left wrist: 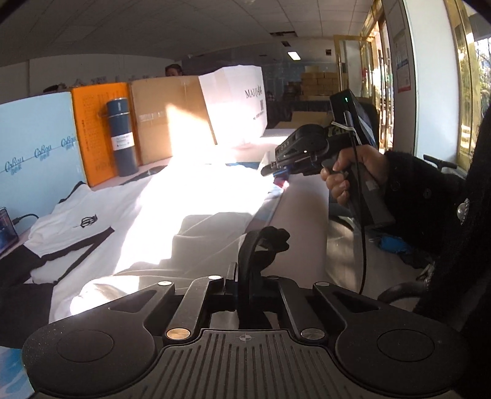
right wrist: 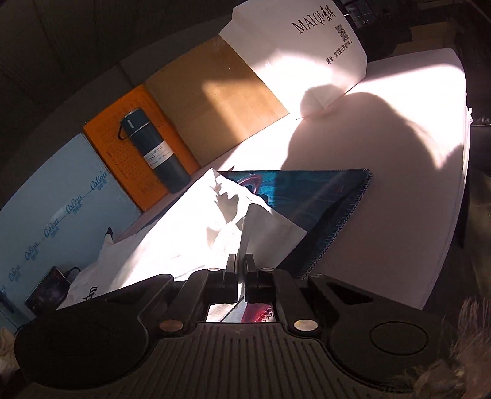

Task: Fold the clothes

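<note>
On the sunlit white worktop (right wrist: 383, 184), the right claw (right wrist: 241, 270) pinches soft white cloth (right wrist: 184, 239); the left claw (left wrist: 245, 276) is clamped on black fabric (left wrist: 270, 242).

Harsh sunlight from tall glass doors (left wrist: 460, 92) floods a white table (right wrist: 399, 214) lined with upright boxes (left wrist: 165, 119), beneath a tiled ceiling (left wrist: 153, 27) and stacked cartons (left wrist: 319, 83) beyond.
</note>
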{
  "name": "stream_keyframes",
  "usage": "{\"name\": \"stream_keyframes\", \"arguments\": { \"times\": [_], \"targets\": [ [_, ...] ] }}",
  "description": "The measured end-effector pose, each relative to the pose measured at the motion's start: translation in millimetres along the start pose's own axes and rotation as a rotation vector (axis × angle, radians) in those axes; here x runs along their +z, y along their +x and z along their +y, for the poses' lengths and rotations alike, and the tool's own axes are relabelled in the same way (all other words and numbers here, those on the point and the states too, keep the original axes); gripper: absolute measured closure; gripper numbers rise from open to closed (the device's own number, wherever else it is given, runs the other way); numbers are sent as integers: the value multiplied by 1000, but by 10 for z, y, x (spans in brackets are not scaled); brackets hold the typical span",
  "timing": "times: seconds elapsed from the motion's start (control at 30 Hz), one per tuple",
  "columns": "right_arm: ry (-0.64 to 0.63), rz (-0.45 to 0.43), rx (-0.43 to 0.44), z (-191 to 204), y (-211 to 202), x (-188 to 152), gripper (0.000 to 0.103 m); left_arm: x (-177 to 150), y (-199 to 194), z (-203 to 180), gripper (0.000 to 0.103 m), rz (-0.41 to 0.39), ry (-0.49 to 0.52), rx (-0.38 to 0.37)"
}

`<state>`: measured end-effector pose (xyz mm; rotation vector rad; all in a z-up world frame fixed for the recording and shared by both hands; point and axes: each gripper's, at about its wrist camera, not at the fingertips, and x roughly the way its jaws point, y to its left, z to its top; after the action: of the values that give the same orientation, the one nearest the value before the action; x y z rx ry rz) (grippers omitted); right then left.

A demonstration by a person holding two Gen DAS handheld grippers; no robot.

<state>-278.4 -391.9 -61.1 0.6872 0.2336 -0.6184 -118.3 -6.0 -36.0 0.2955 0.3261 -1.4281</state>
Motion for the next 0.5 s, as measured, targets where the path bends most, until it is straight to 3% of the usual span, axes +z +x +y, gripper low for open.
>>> {"name": "stream_keyframes", "arguments": {
  "times": [0.1,0.17,0.3,0.37,0.43,0.47,0.5],
  "targets": [
    [-15,-36,7,-16,-238,-4,100,64,-183,129,99,-84,-116,-43],
    [-25,-47,8,-33,-384,-15,101,71,-228,172,99,-87,-148,-67],
    [-44,-11,-25,-91,-525,-119,101,-13,-136,133,98,18,-130,-105],
    [-42,10,-44,-146,-556,-186,101,-80,-31,86,96,108,-107,-110],
    [-46,2,-40,-167,-604,-192,101,-105,-9,52,87,124,-83,-118],
    [-50,-10,-51,-170,-626,-179,100,-95,-42,54,76,102,-85,-140],
    [-47,-30,-68,-188,-649,-155,100,-75,-101,66,54,63,-92,-169]
  ]
}}
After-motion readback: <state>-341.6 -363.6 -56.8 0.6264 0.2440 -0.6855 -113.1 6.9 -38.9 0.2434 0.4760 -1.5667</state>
